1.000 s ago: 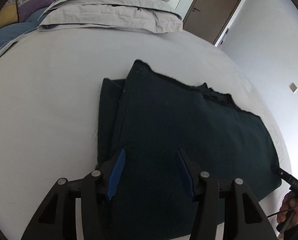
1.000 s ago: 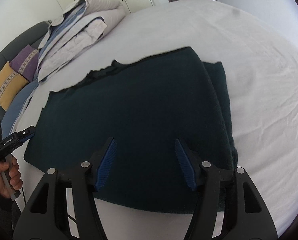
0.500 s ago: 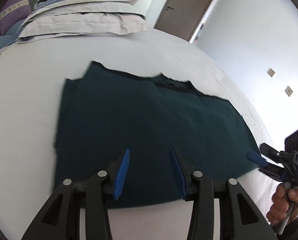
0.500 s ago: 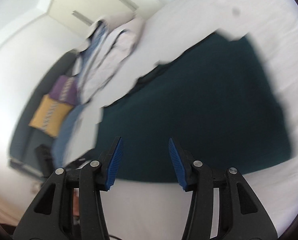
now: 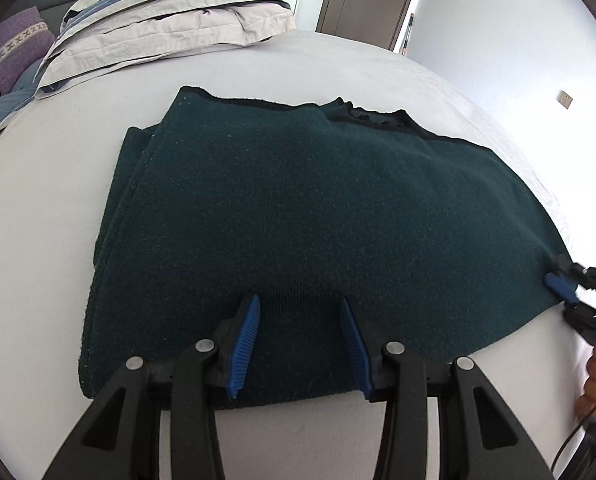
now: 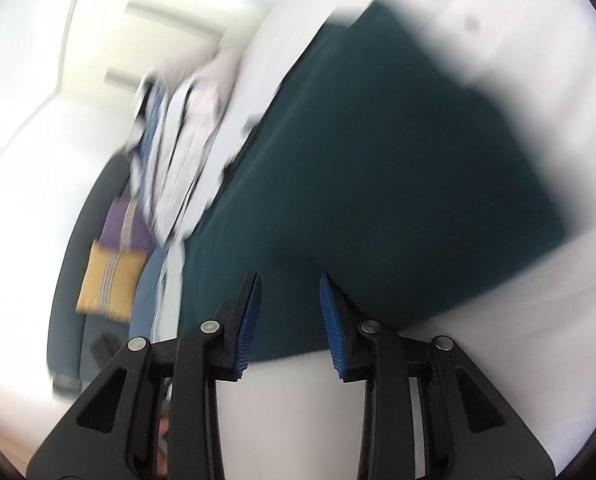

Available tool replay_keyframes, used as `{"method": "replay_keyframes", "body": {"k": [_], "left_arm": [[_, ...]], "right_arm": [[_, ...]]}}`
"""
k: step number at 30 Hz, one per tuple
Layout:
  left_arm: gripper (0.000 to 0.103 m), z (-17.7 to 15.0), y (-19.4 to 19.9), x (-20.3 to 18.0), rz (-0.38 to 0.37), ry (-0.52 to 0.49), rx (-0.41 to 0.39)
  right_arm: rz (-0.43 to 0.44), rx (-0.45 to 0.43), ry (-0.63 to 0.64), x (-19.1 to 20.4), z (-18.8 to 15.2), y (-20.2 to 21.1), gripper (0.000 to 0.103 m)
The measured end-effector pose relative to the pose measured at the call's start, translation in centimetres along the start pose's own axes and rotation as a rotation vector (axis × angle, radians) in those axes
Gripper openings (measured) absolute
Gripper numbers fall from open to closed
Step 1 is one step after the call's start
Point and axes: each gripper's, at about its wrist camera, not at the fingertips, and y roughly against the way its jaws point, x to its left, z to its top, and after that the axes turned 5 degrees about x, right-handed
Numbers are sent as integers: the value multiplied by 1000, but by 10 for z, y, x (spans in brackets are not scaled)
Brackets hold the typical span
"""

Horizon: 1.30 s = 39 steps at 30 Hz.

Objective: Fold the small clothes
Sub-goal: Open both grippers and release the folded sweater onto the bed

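With both tongs spread, the right tongs (image 6: 290,320) just narrowing, the left tongs (image 5: 299,344) empty, we pinch the sweater's (image 5: 317,208) near edge evenly.

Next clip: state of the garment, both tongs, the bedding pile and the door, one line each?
Dark green garment: folded, flat on the bed.
Left tongs: open, over the garment's near edge.
Right tongs: open, jaws just been closing at the garment's corner.
Bedding pile: folded, stacked.
Door: shut.
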Motion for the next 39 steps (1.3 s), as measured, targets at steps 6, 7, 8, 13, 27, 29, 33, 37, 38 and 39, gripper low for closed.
{"method": "replay_keyframes", "body": {"k": [6,7,8,13,27,29,33,37,38,39], "left_arm": [[46,-3,1,-4,15,-9,0],[46,-3,2,-4,12,-7,0],[46,-4,3,-3,15,-7,-1],[46,-4,2,-3,23,-11,-1],[46,-5,5,0,4,-10,-7],[46,-6,8,4,-5,1,-12],[46,-7,13,13,15,9,-12],[46,-9,20,20,31,18,-15],[46,-10,21,23,33,22,-17],[46,-12,22,26,34,26,-19]], "right_arm": [[-62,-165,-51,-19,-2,65,33],[-46,-170,-42,-15,-6,68,33],[-25,-162,-35,-13,-6,70,33],[66,15,78,35,-25,29,33],[67,184,71,51,-55,-80,30],[59,161,61,43,-49,-77,30],[64,119,25,20,-36,-51,30],[52,69,0,5,-20,-26,30],[48,56,-7,0,-17,-19,30],[46,47,-14,-4,-12,-13,30]]}}
